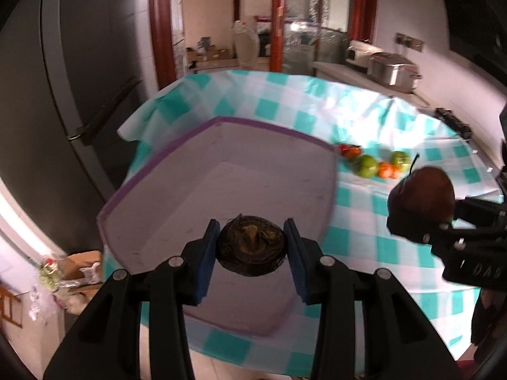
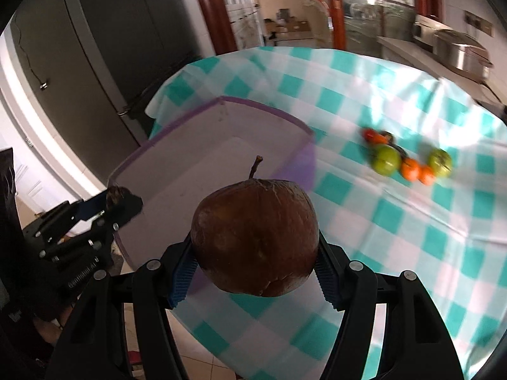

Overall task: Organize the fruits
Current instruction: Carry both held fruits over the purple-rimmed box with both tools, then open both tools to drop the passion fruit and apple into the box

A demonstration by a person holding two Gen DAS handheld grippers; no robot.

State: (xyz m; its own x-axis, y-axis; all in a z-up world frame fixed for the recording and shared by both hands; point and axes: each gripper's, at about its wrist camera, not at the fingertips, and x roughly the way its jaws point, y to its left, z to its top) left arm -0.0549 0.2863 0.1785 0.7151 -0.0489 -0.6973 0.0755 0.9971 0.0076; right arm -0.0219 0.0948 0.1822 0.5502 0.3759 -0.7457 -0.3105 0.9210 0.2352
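Observation:
My left gripper (image 1: 252,247) is shut on a small dark shrivelled fruit (image 1: 252,245) and holds it over the white tray with a purple rim (image 1: 269,128). My right gripper (image 2: 255,267) is shut on a large brown wrinkled apple (image 2: 255,237) with a stem, above the tray's near right edge (image 2: 304,133). The apple also shows at the right of the left wrist view (image 1: 423,193). The left gripper shows at the left of the right wrist view (image 2: 122,201). Green fruits (image 2: 385,160) and small orange fruits (image 2: 415,169) lie on the cloth right of the tray.
The table has a teal and white checked cloth (image 2: 396,221). A dark fridge (image 1: 47,110) stands to the left. Steel pots sit on a counter (image 1: 393,69) at the back right. A small red and orange fruit (image 2: 370,135) lies beyond the green ones.

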